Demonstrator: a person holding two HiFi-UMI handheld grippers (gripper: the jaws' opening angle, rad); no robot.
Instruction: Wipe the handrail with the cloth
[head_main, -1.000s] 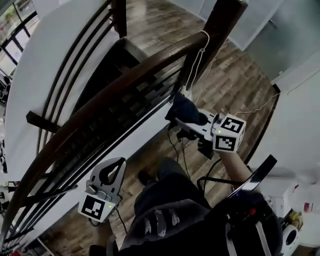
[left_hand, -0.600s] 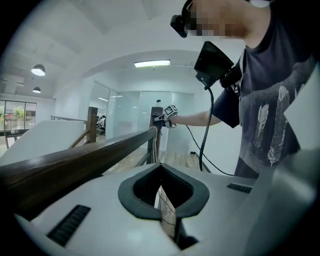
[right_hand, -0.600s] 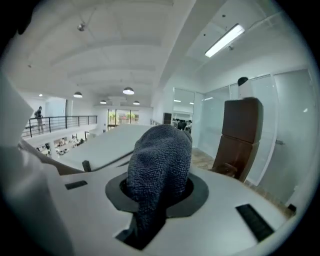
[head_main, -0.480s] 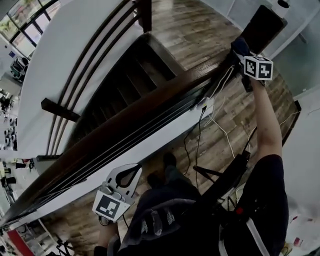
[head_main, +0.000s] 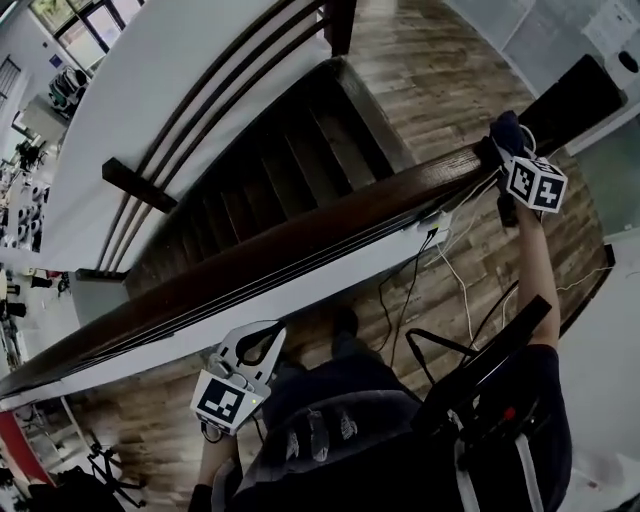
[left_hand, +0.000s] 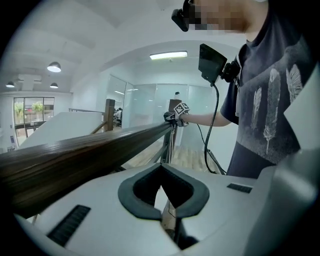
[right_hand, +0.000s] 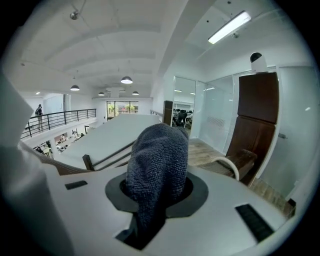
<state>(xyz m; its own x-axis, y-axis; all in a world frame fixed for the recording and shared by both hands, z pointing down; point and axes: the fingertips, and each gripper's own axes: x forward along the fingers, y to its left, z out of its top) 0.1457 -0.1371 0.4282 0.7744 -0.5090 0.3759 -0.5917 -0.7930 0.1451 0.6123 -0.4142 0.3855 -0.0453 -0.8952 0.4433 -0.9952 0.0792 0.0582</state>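
The dark wooden handrail (head_main: 300, 235) runs from lower left to upper right in the head view. At its upper end, beside the dark post (head_main: 580, 100), my right gripper (head_main: 503, 150) is shut on a dark blue cloth (head_main: 505, 128), which sits on top of the rail. In the right gripper view the cloth (right_hand: 157, 165) bulges out between the jaws and hides the fingertips. My left gripper (head_main: 262, 338) hangs low beside the rail's lower stretch, shut and empty. In the left gripper view the handrail (left_hand: 75, 155) passes to the left of the jaws.
A staircase (head_main: 270, 170) drops away beyond the rail, with a second railing (head_main: 230, 90) on its far side. White and black cables (head_main: 455, 260) hang near the post. A white cord loop (right_hand: 227, 165) lies by the rail's end. The person's body fills the lower part of the head view.
The right gripper has carried the cloth from below the rail's middle up to the rail's top end by the post. The left gripper has stayed low and shut.
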